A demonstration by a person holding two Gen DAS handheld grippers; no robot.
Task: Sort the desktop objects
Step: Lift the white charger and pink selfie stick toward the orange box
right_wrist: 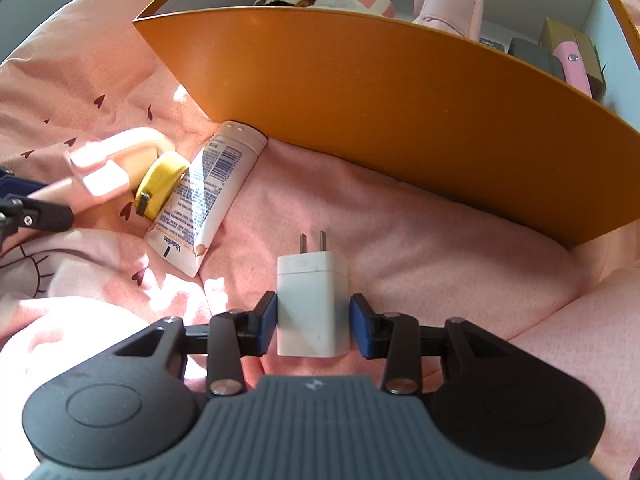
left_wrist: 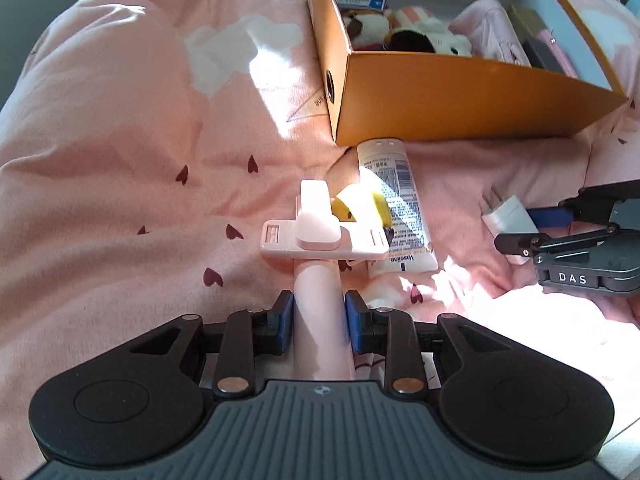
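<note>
Gripped near its base by the left gripper (left_wrist: 319, 320), a pink plastic selfie stick (left_wrist: 316, 236) seems mid-pickup, while the right gripper (right_wrist: 313, 322) brackets, unclosed, a white wall charger (right_wrist: 311, 304); next, lift both into the far orange cardboard box (right_wrist: 380, 92).

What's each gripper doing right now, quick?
Left gripper: closed on the pink phone holder.
Right gripper: pads around the white charger, a slight gap showing; grip cannot be told.
</note>
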